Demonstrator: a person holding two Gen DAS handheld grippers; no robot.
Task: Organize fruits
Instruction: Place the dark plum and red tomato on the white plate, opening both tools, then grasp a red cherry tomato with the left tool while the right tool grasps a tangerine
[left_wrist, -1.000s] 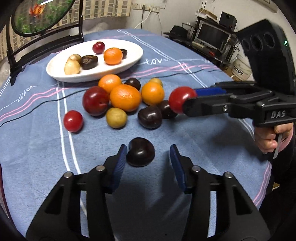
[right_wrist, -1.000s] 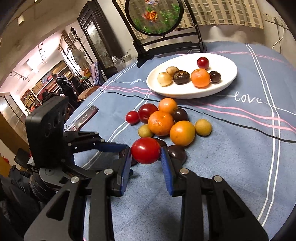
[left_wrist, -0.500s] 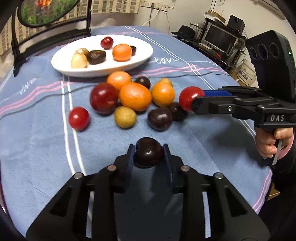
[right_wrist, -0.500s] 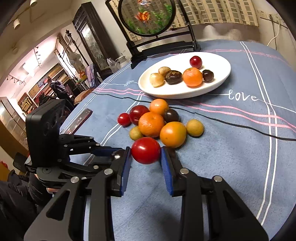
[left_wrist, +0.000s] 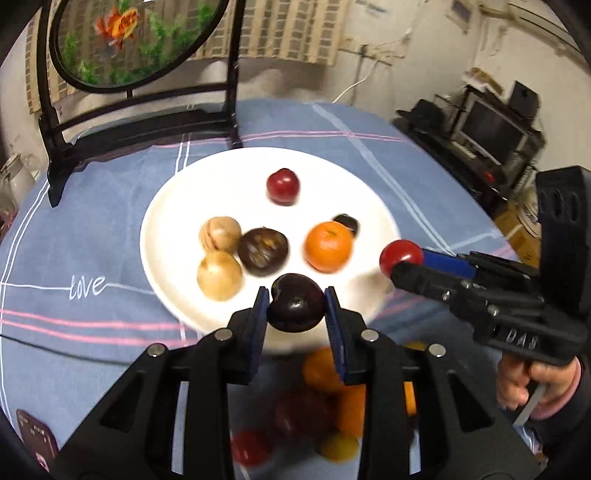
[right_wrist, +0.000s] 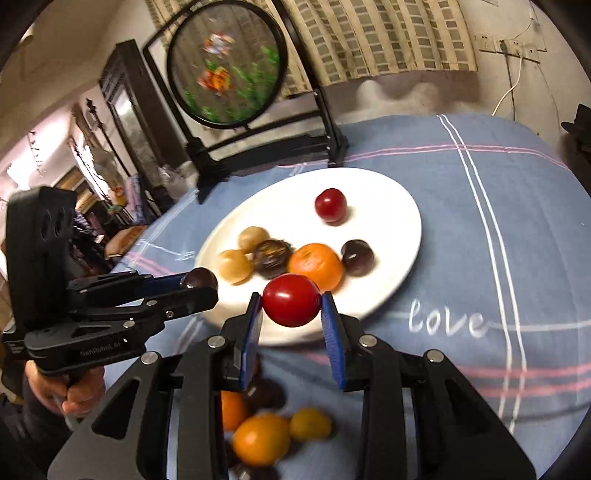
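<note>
My left gripper is shut on a dark plum and holds it above the near rim of the white oval plate. My right gripper is shut on a red tomato, above the plate's near edge. The plate holds a red fruit, an orange, a dark chestnut-like fruit, two tan fruits and a small dark fruit. Each gripper shows in the other's view: the right one, the left one.
Loose oranges, a yellow fruit and red and dark fruits lie on the blue tablecloth below my grippers. A round framed screen on a black stand stands behind the plate. A phone-like object lies at the near left.
Both grippers lifted and moved forward from the fruit pile to the plate, carrying their fruits. The left gripper closed on the dark plum a second ago and raised it off the cloth.
</note>
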